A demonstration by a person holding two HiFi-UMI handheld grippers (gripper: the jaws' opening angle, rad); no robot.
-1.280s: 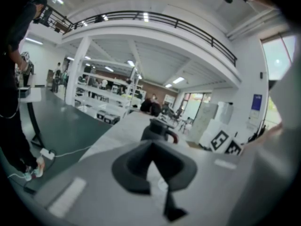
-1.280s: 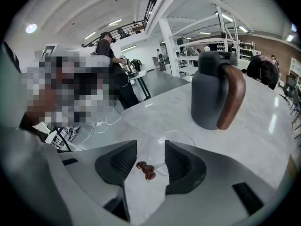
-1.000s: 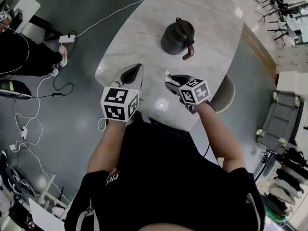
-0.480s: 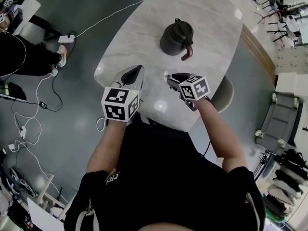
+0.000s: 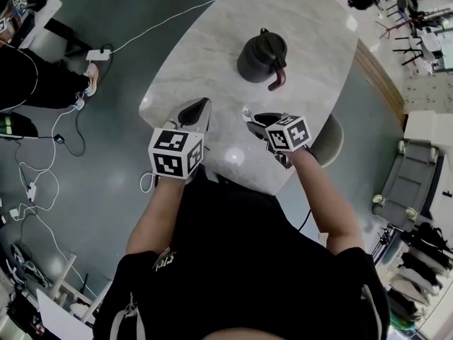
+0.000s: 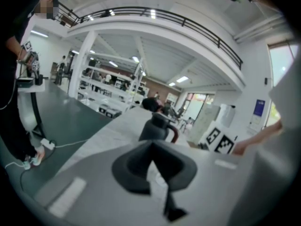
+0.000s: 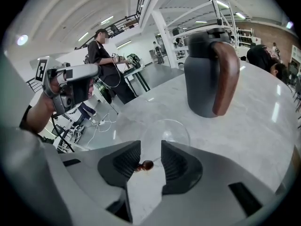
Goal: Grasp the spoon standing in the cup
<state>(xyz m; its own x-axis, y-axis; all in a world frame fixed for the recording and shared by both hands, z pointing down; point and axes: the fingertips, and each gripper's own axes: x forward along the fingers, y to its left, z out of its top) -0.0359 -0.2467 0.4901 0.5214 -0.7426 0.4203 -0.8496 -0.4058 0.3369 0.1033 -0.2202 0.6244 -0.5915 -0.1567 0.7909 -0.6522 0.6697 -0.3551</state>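
A clear glass cup [image 7: 165, 132] stands on the marble table [image 5: 212, 48] with a spoon in it. The brown knob of the spoon's handle [image 7: 144, 165] shows in the right gripper view. My right gripper [image 7: 150, 158] points steeply down over the cup [image 5: 248, 110]. The knob sits between its pads, against the left pad, with a gap to the right pad. These jaws have just been closing and then opened a little. My left gripper [image 6: 151, 147] hovers to the left over bare table, its tips [image 5: 202, 106] together and nothing in them.
A dark jug [image 5: 260, 55] with a brown handle [image 7: 225, 76] stands farther back on the table. The table's near edge runs just below both grippers. Cables [image 5: 49, 154] lie on the floor at left, where a person [image 5: 35, 83] stands. A chair [image 5: 329, 140] is at right.
The right gripper's jaws look narrower than a second ago. Both hands stay almost where they were, and the jug and the cup have not moved.
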